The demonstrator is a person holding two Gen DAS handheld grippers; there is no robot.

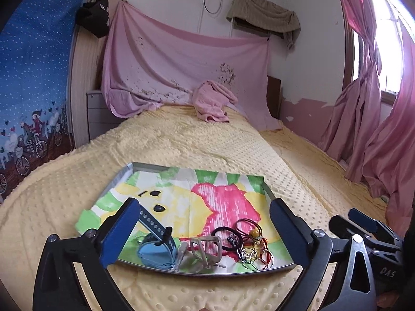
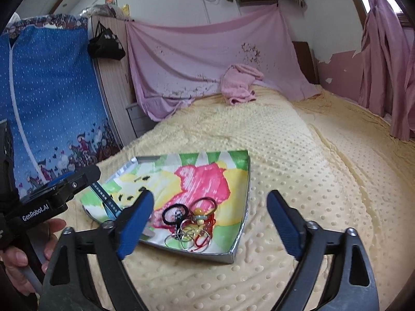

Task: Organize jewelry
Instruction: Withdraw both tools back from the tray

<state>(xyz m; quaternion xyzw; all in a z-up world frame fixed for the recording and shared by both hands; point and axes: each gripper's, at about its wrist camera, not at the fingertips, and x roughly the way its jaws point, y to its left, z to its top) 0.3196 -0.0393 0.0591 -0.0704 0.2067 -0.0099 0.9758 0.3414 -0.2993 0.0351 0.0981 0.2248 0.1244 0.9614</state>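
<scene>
A shallow tray lined with a bright painted sheet lies on the yellow dotted blanket. Jewelry is piled at its near edge: a blue watch, a pale beige band, black and dark red hair ties, a yellow bead, metal rings and a red cord. My left gripper hovers over the tray's near side, open and empty. My right gripper is open above the tray's right corner, over the rings, with nothing between its fingers.
A crumpled pink towel lies at the bed's far end under a hung pink sheet. Pink curtains close off the right side and a blue printed wardrobe cover the left. A hand holds the left gripper's handle.
</scene>
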